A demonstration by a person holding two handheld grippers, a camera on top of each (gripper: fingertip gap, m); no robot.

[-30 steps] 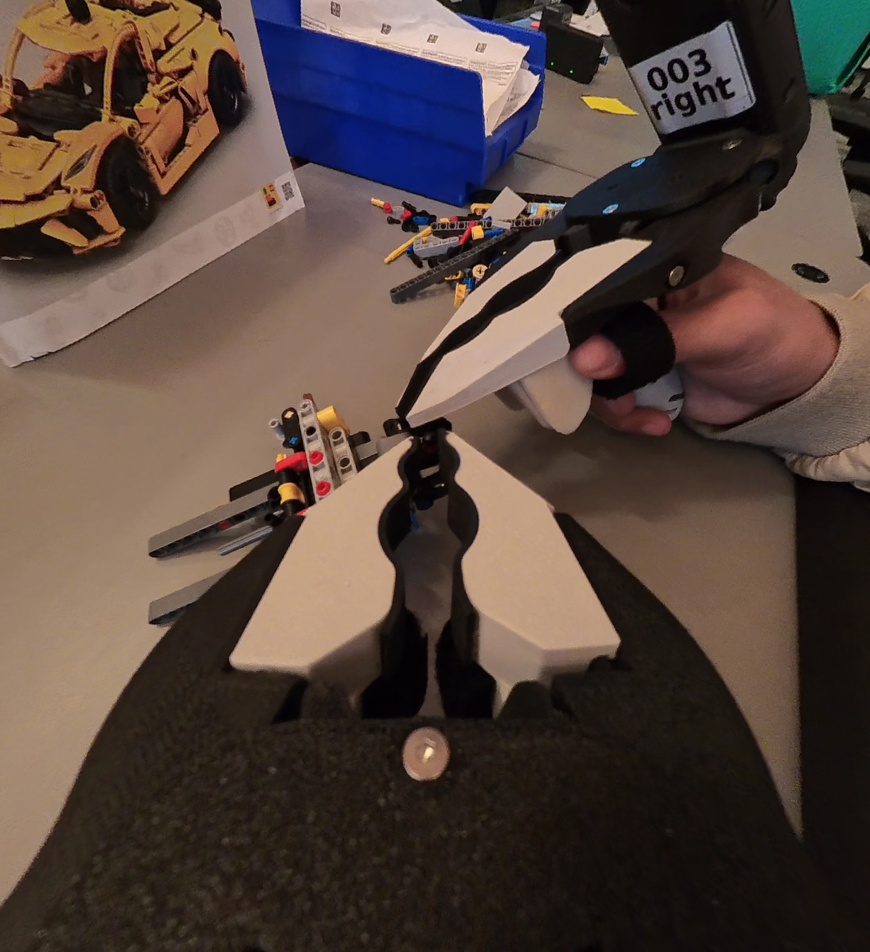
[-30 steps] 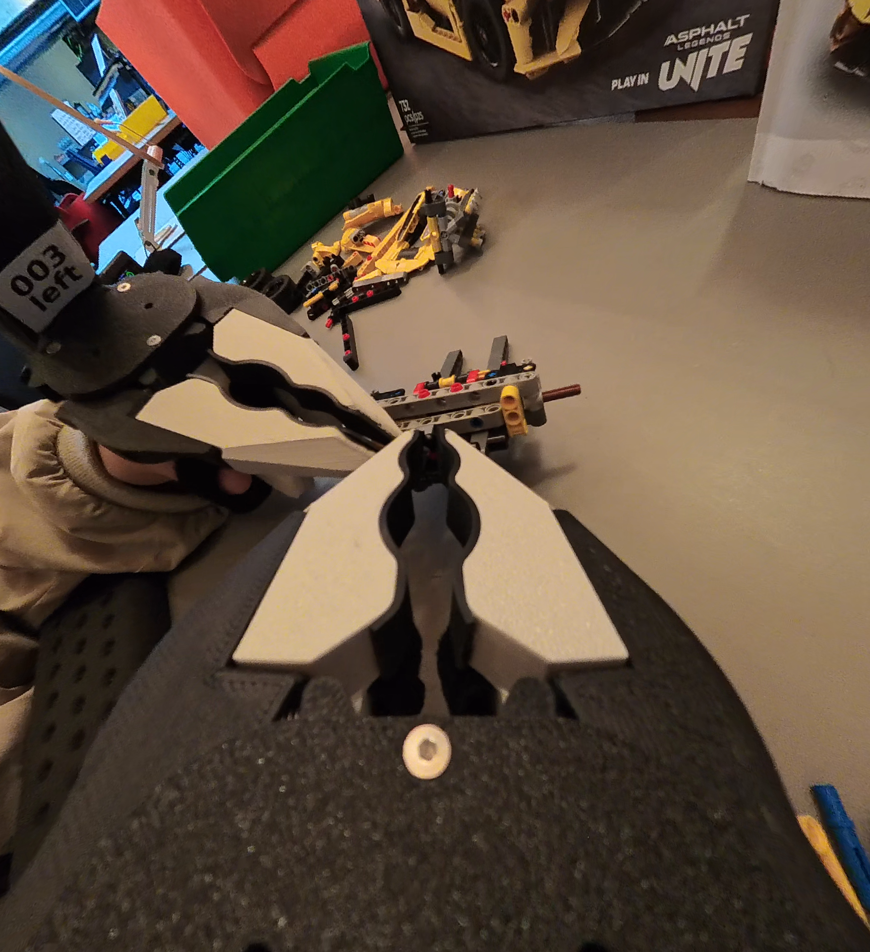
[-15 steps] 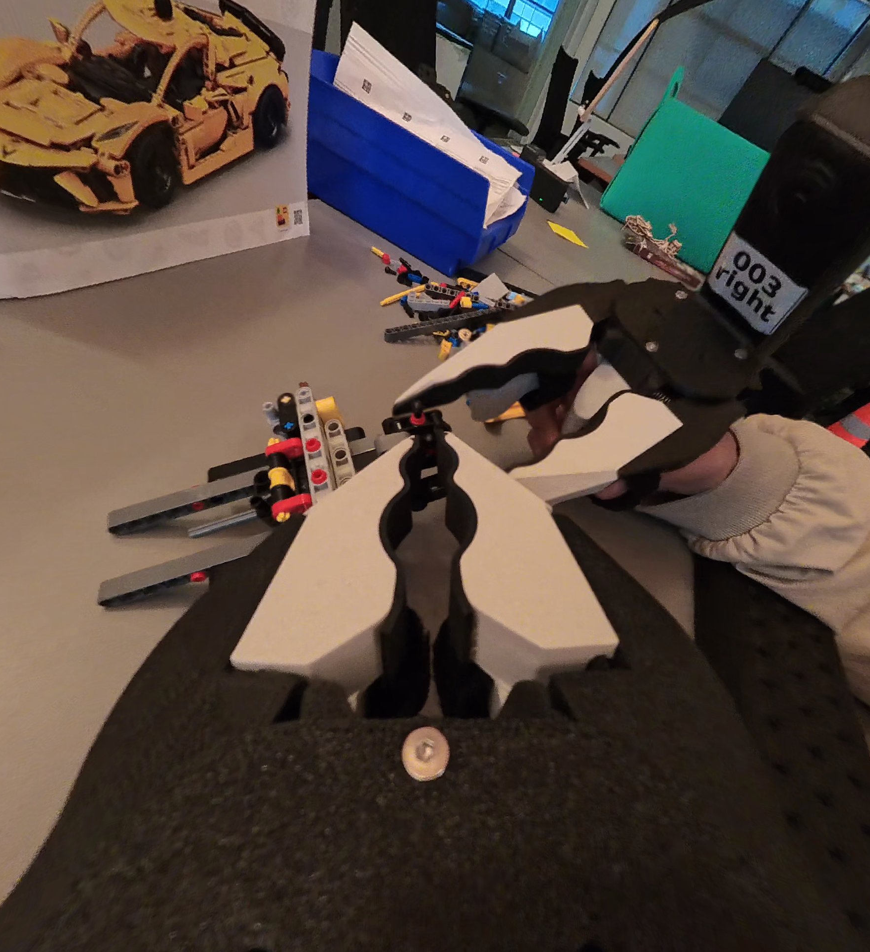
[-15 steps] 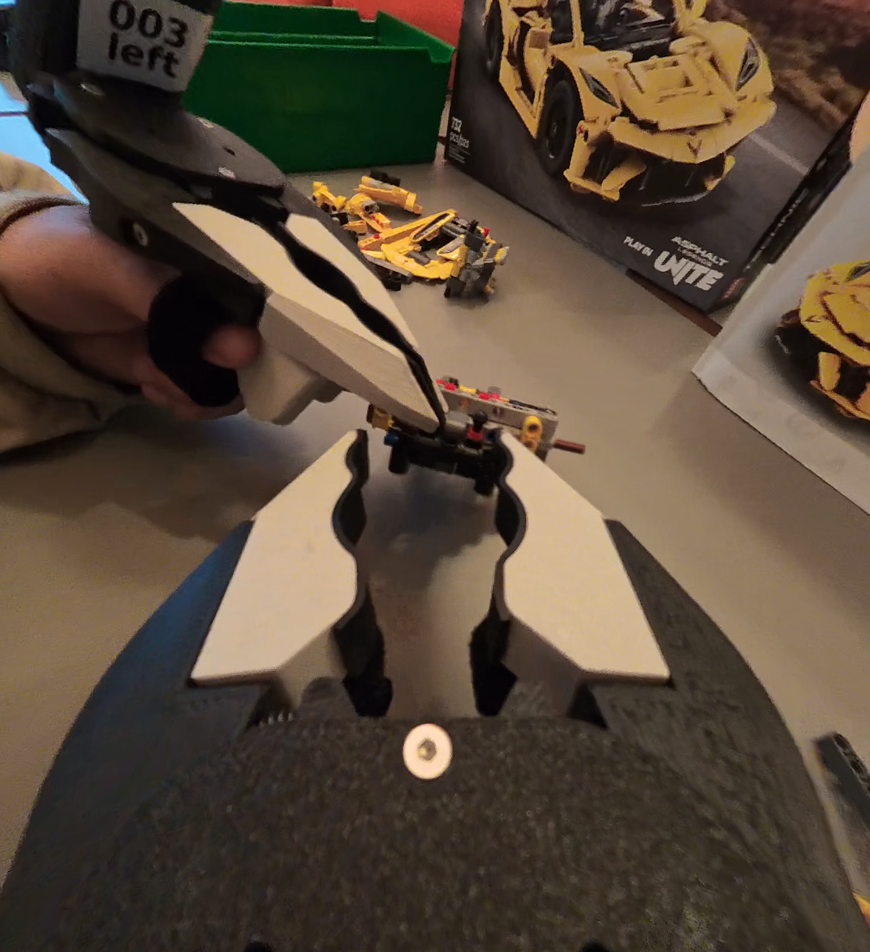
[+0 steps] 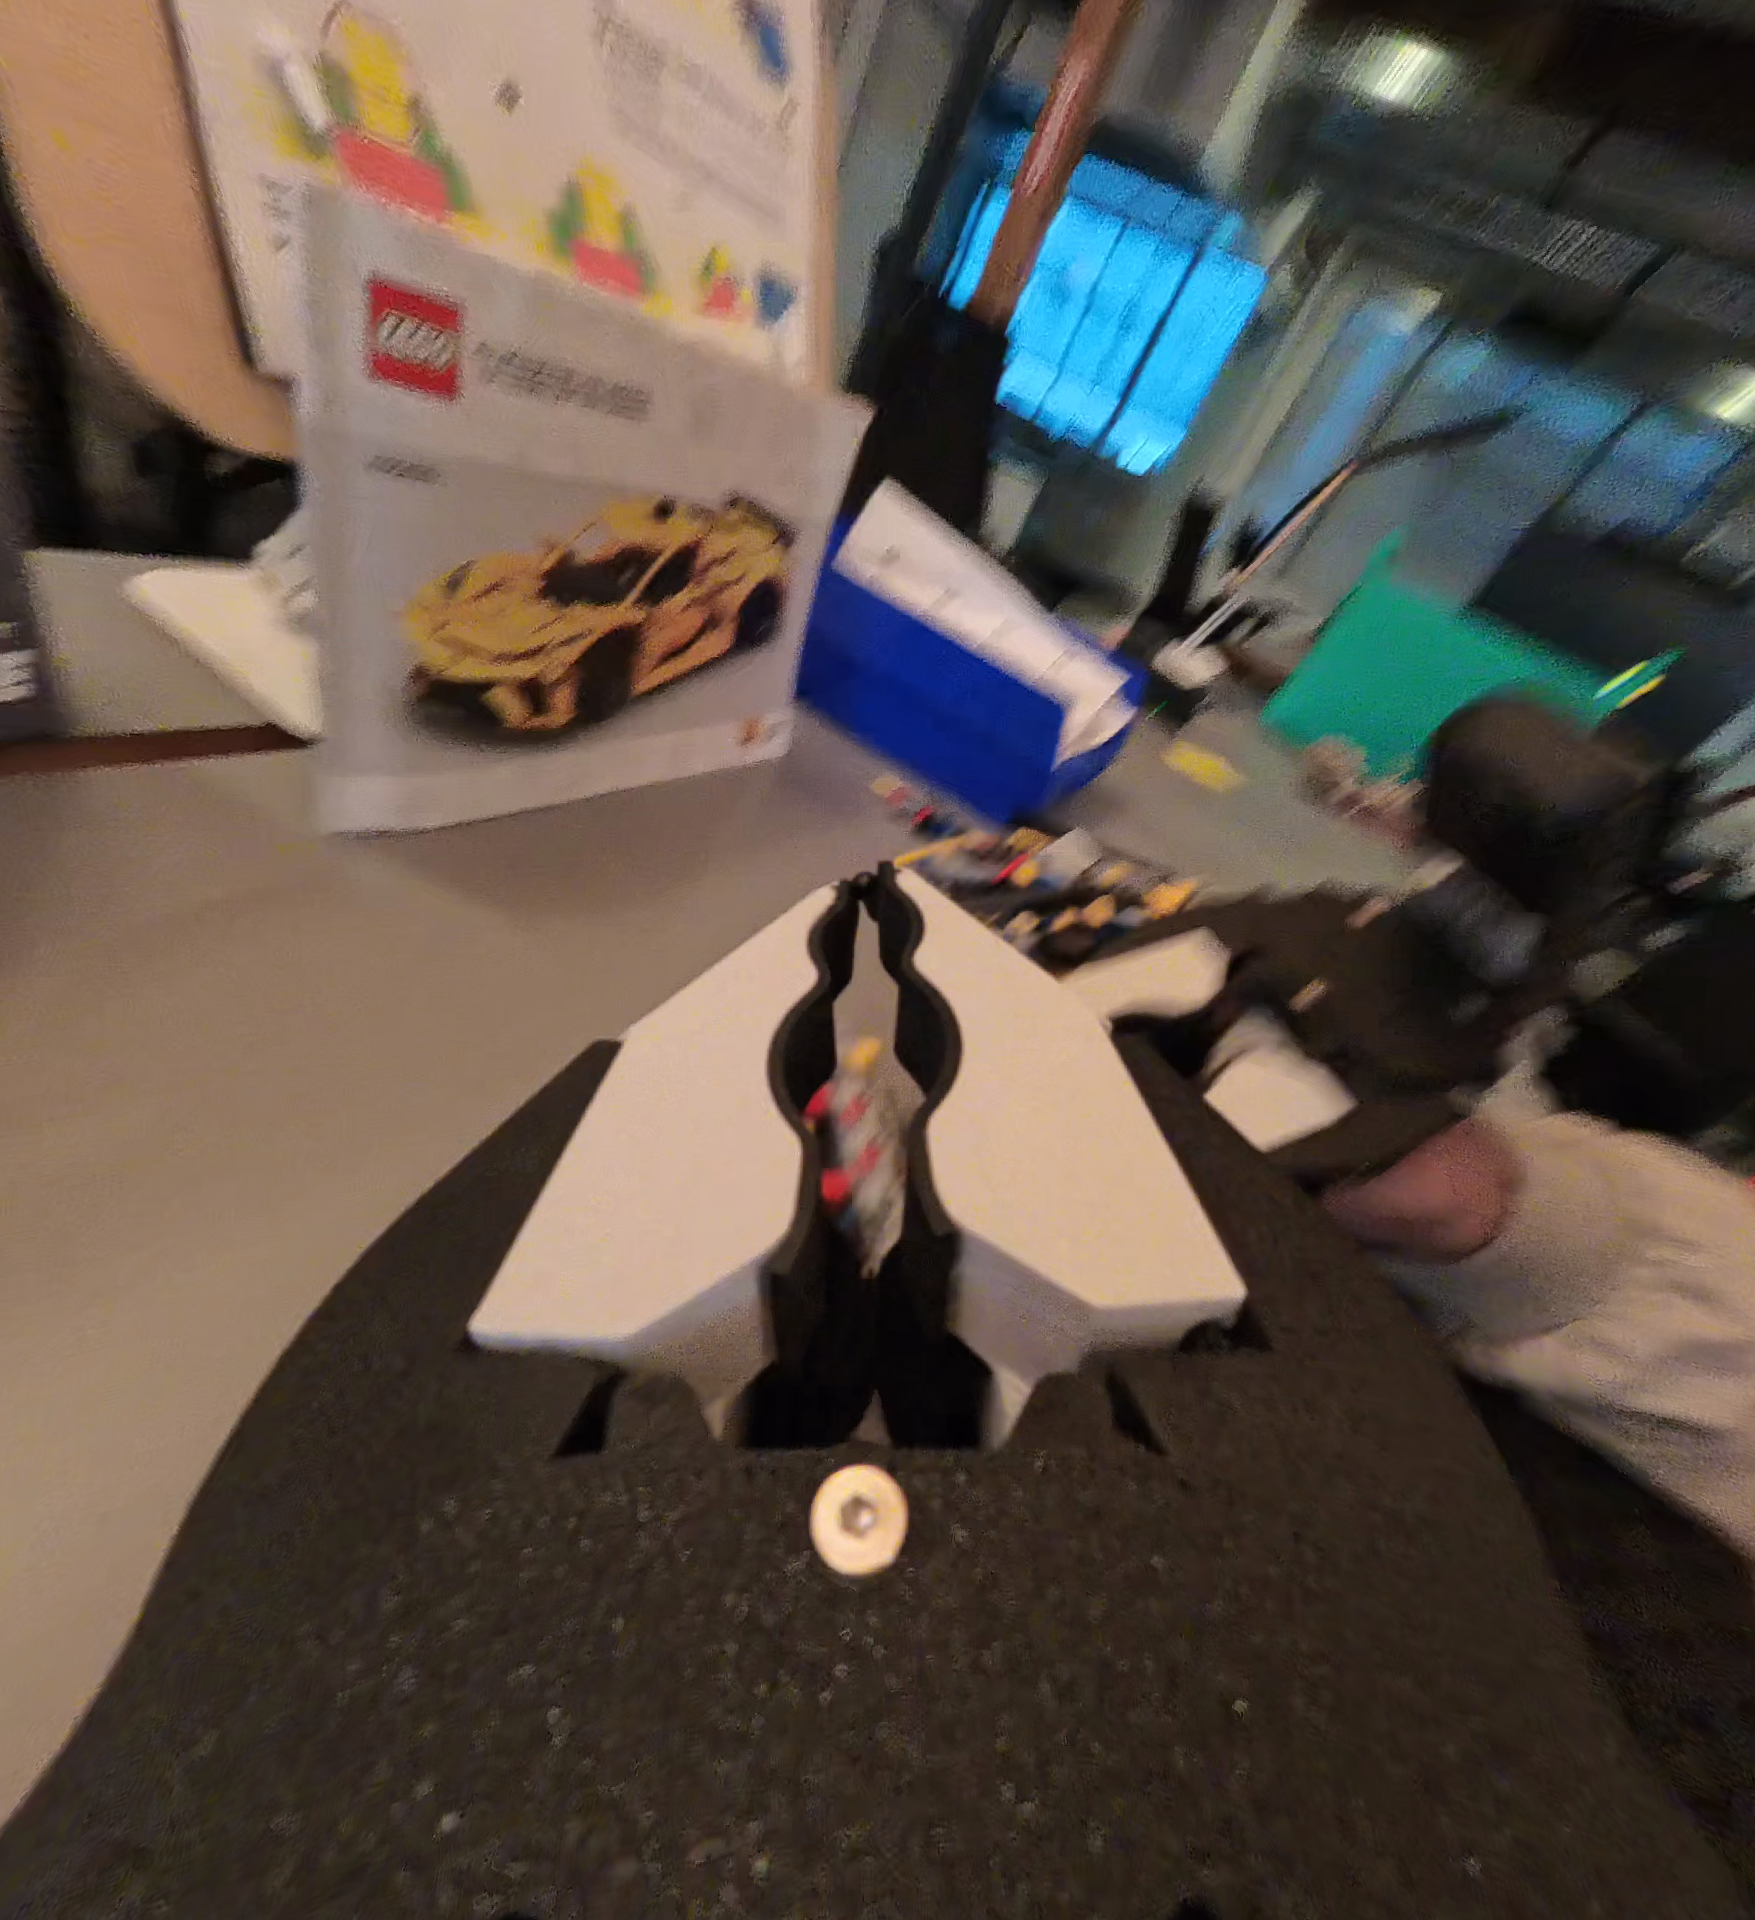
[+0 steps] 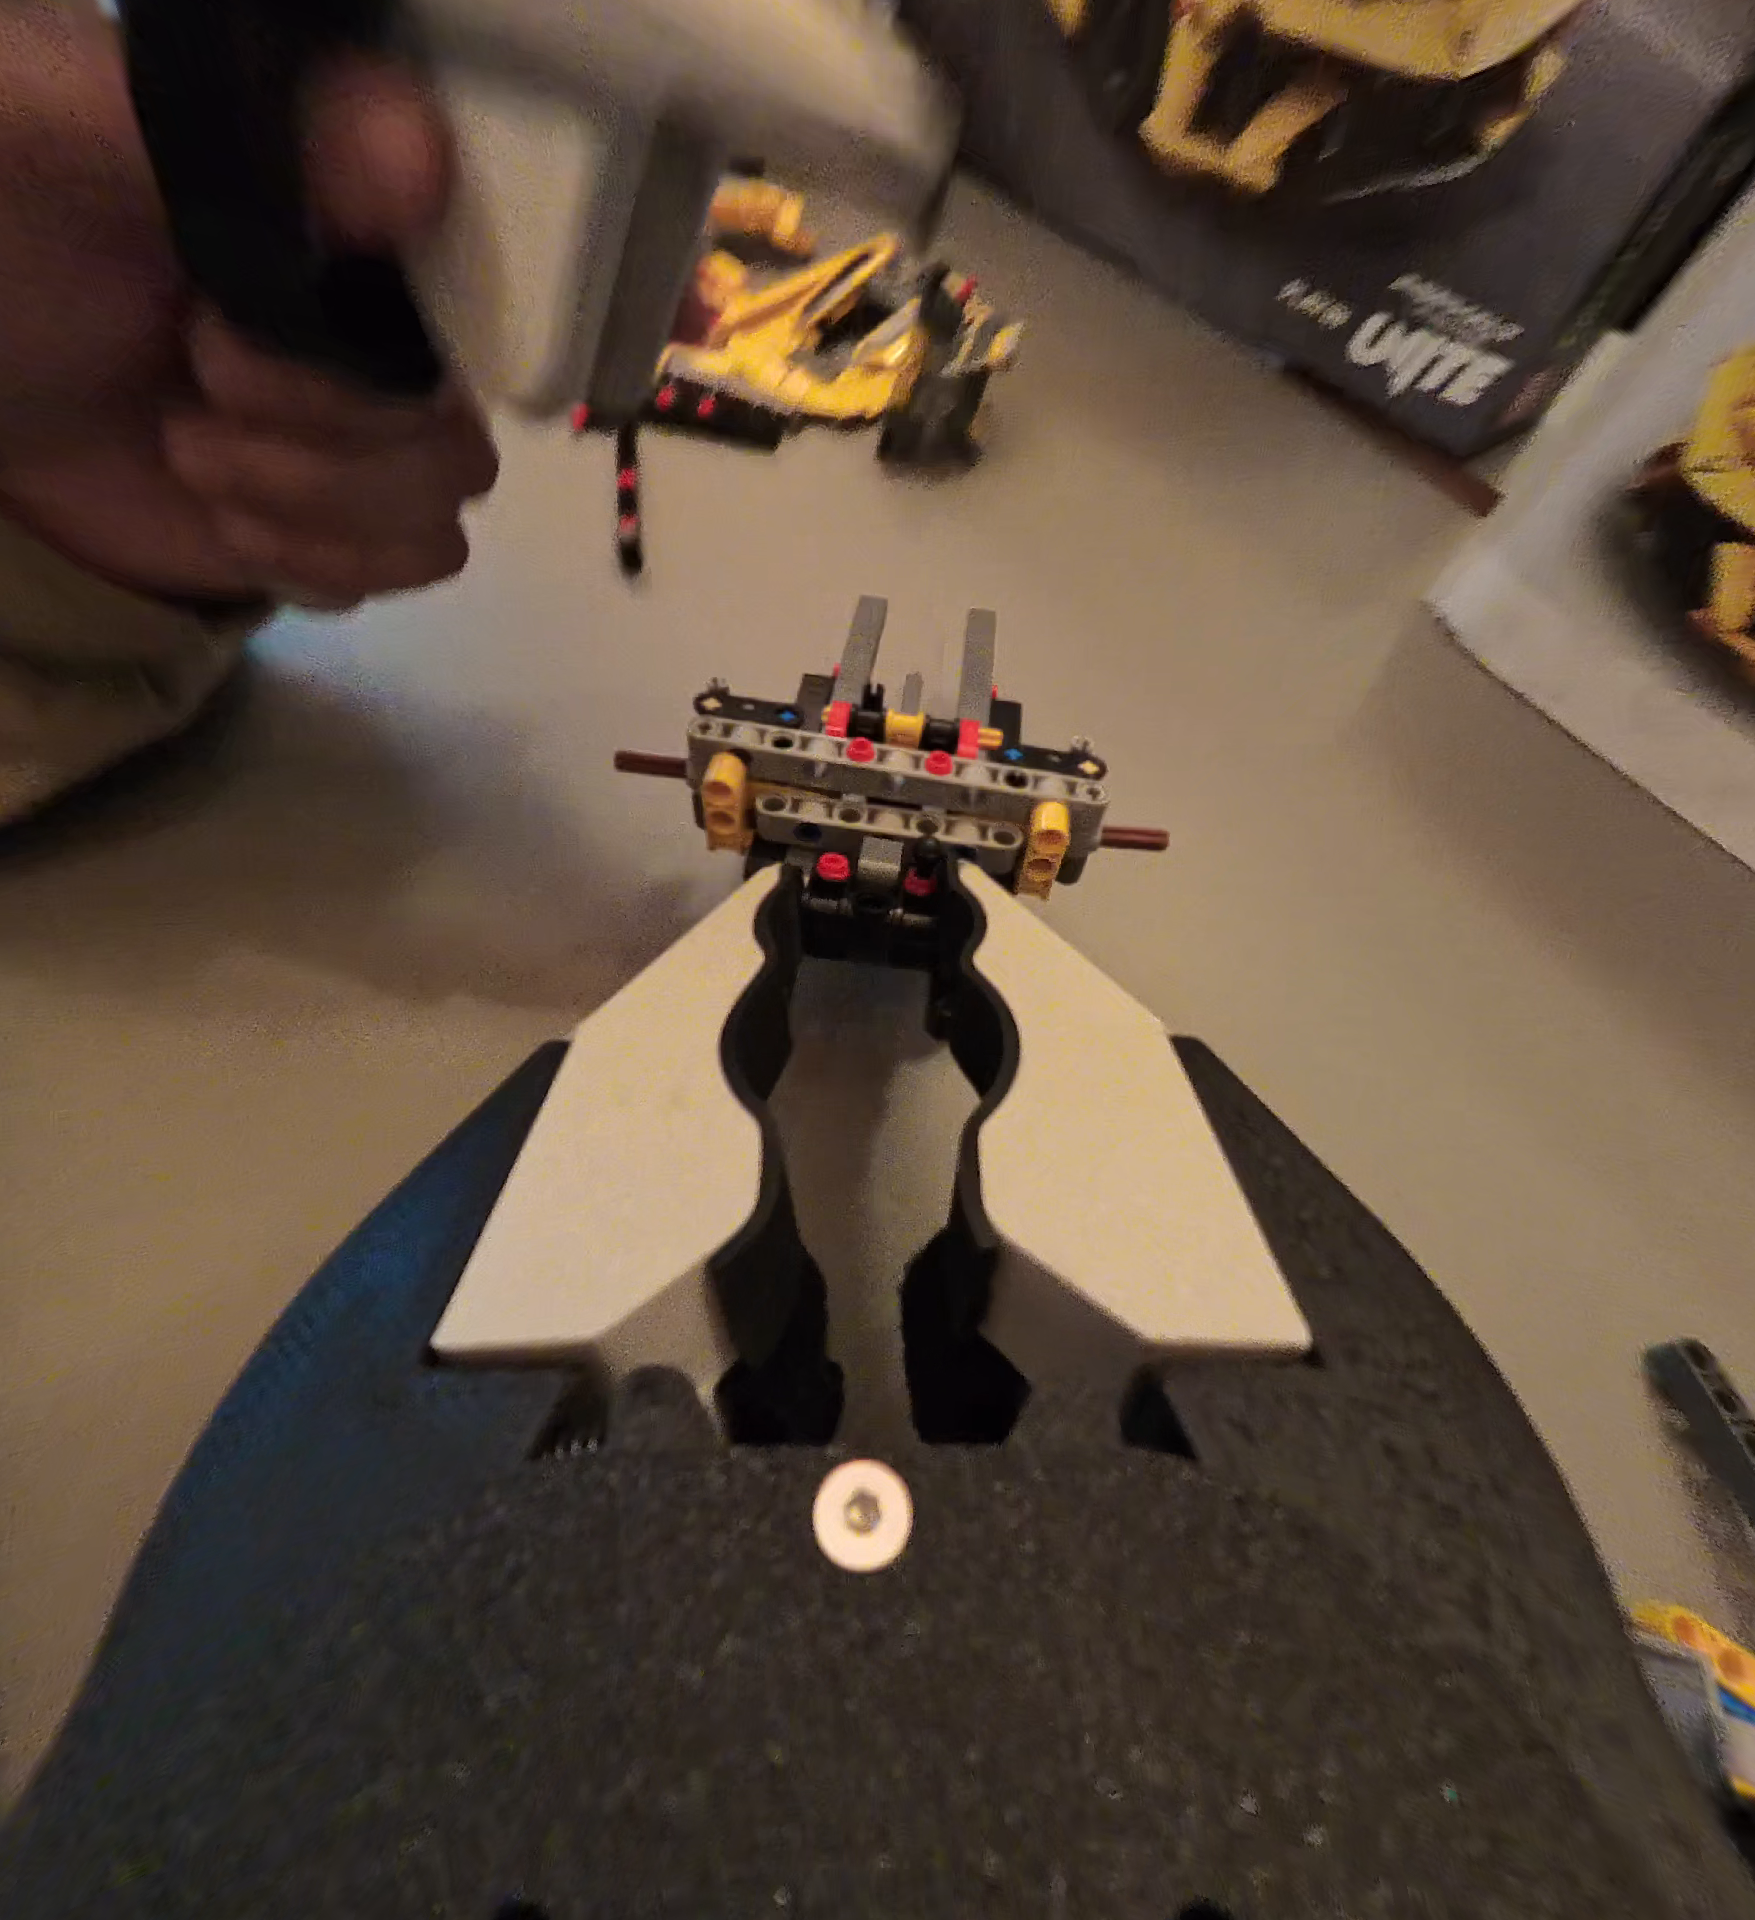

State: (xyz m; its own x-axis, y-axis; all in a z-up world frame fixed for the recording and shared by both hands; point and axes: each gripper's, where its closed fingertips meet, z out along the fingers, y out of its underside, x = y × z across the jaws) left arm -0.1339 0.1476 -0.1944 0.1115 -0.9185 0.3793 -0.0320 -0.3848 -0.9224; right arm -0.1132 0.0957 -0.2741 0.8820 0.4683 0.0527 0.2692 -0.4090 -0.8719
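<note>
Right gripper (image 6: 871,883) clamps the near end of the brick assembly (image 6: 899,774), whose long axis runs crosswise, on the bench (image 6: 229,1039); left gripper (image 5: 875,894), fingertips together, hangs raised, apparently empty.

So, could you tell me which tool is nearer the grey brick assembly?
Right tool: its fingertips straddle the grey brick assembly's near end. Left tool is lifted, farther back.

Grey brick assembly (image 6: 899,800) with yellow connectors, brown axle ends; rests level on table, rear between tongs' tips.
</note>
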